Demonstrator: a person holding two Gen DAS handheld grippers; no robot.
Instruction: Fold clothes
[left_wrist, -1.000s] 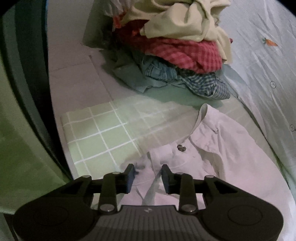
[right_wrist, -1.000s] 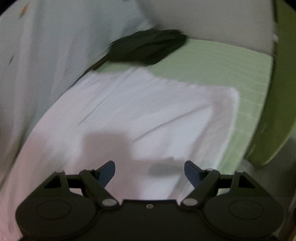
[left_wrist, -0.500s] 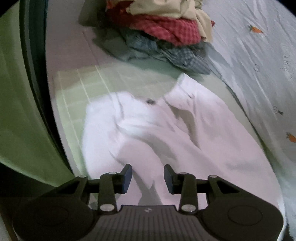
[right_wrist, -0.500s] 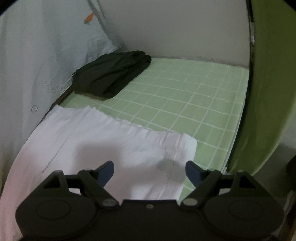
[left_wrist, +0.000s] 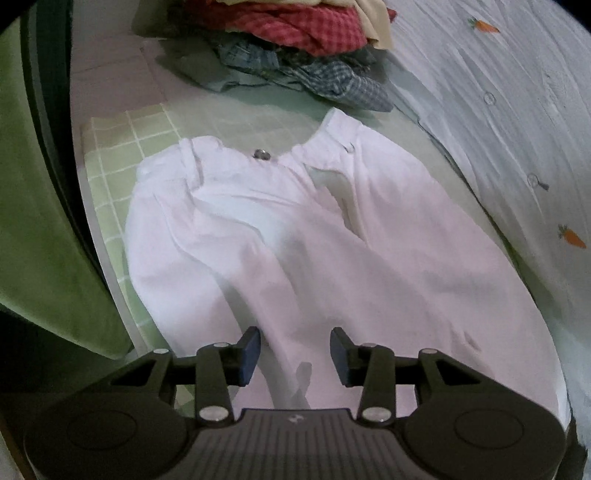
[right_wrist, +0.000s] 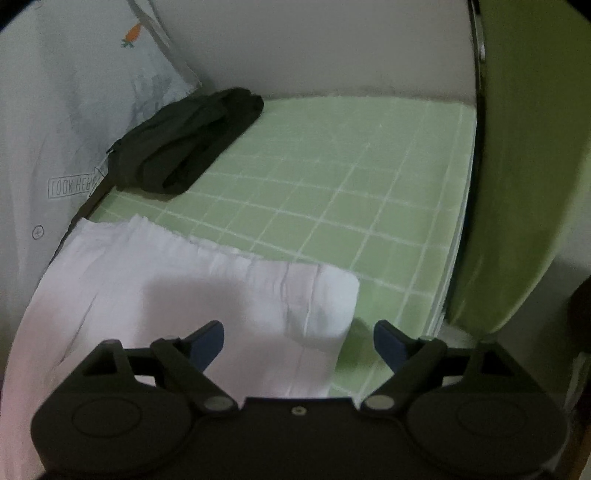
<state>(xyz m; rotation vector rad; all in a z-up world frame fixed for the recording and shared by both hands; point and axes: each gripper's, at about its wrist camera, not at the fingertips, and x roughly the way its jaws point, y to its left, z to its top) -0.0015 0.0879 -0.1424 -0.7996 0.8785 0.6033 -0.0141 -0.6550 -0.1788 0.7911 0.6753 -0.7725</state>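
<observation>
Left wrist view first. Far left: green curtain-ish fabric (left_wrist: 40, 229) down the edge. Next over, green grid sheet (left_wrist: 114, 147) peeking out at middle left. Centre: white pants (left_wrist: 280, 236) laid flat across the sheet, waistband toward the top of the frame, metal button (left_wrist: 261, 154) showing at the waist, legs running down to the lower right. Upper middle: messy clothes pile (left_wrist: 306, 40) with red check, blue plaid and cream stuff, just above the waistband but not touching as far as visible. Right side: pale carrot-print bedding (left_wrist: 517, 110). Bottom centre: left gripper (left_wrist: 294, 355) hovering over the pants' leg area, jaws partly apart, nothing pinched, only fabric lying underneath.

Right wrist view. Upper left: same carrot-print bedding (right_wrist: 66, 122), "LOOK HERE" printed on it. Just right of that, upper-left middle: dark folded garment (right_wrist: 192, 144) sitting on the grid sheet (right_wrist: 332, 192), well apart from the white stuff. Lower left to centre: hem end of the white pants (right_wrist: 207, 280), corner ending roughly mid-frame. Bottom centre: right gripper (right_wrist: 298, 341), jaws spread wide and opening more, nothing gripped; left finger over white cloth, right finger over bare green sheet. Far right: green fabric (right_wrist: 517, 166) again.
</observation>
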